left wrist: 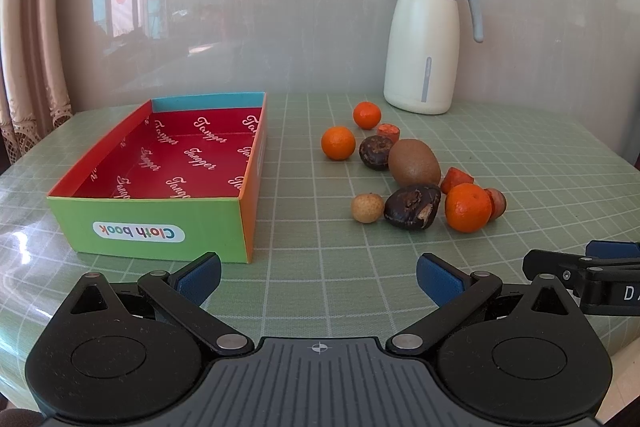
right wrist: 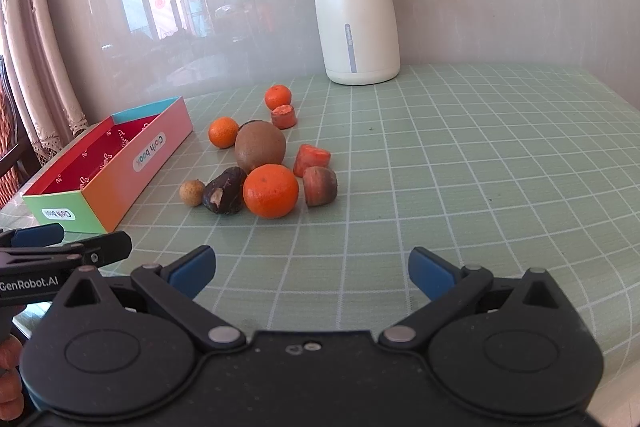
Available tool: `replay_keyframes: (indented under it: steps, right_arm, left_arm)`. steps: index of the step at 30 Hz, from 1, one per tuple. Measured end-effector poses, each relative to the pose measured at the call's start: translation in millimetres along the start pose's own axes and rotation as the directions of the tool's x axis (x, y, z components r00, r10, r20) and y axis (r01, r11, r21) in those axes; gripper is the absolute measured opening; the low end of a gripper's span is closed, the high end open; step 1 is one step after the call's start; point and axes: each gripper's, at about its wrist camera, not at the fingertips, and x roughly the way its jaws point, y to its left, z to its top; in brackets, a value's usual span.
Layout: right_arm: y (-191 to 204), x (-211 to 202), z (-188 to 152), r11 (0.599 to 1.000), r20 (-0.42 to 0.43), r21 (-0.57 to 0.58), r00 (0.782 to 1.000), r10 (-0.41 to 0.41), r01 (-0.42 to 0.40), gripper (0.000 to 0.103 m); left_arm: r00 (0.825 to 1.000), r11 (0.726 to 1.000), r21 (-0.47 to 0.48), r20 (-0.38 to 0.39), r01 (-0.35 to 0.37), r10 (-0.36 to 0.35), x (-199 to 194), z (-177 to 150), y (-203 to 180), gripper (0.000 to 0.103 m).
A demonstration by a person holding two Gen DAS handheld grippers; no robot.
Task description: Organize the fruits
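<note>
Fruits lie in a loose cluster on your green grid tablecloth [left wrist: 320, 267]: through your left camera, the kiwi [left wrist: 414, 163] sits in the middle, with the nearest orange [left wrist: 468, 207] just right of a dark chestnut [left wrist: 412, 207]. The open box [left wrist: 160, 163] stands well left of them, and a white jug [left wrist: 424, 43] stands behind. Your left gripper [left wrist: 318, 277] hangs wide open, holding nothing.

Through your right camera, the same orange [right wrist: 271, 191] sits nearest, touching the chestnut [right wrist: 224, 195], with the kiwi [right wrist: 260, 146] behind. Your right gripper [right wrist: 312, 273] is spread wide too, gripping nothing, short of the cluster.
</note>
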Motion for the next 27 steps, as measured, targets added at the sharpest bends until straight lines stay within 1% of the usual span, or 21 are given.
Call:
replay_keyframes:
  steps: [6,9,13,17,21,24,27]
  right_arm:
    - [-0.8,-1.1,0.7,1.0,0.004,0.003,1.0,-0.003,0.003,0.103]
    - [-1.2,-3.8,1.2,1.0,0.012,0.006,1.0,0.005,-0.005,0.103]
    - [-4.5,-9.5,2.1,1.0,0.027,0.017,1.0,0.011,-0.012,0.103]
    - [-13.5,-13.3,5.0,0.998,0.041,0.063,0.999,0.013,-0.015,0.103]
    - [-23.6,-14.8,7.8,0.992,0.051,0.123,0.998,0.021,-0.027,0.103]
    - [-28.1,-13.7,9.4,0.99,0.046,0.143,0.999,0.014,-0.02,0.103]
    - [-29.3,-12.6,9.1,0.991,0.033,0.136,0.999,0.002,-0.006,0.103]
  left_arm:
    - [1.0,1.0,0.005,0.006,-0.002,0.002,-2.4,0.3,-1.3,0.103]
    - [1.0,1.0,0.008,0.005,0.013,-0.013,-3.9,1.1,-2.4,0.103]
    - [1.0,1.0,0.029,0.014,0.01,-0.011,-5.3,0.9,-6.4,0.103]
    - [1.0,0.998,0.067,0.022,0.006,-0.008,-5.6,0.4,-12.6,0.103]
    - [1.0,0.995,0.099,0.015,0.008,-0.01,-3.2,0.0,-18.9,0.103]
    - [1.0,0.995,0.095,0.013,0.015,-0.017,-2.8,0.6,-19.7,0.103]
    - [1.0,0.996,0.083,0.008,0.019,-0.02,-1.5,1.1,-18.7,0.103]
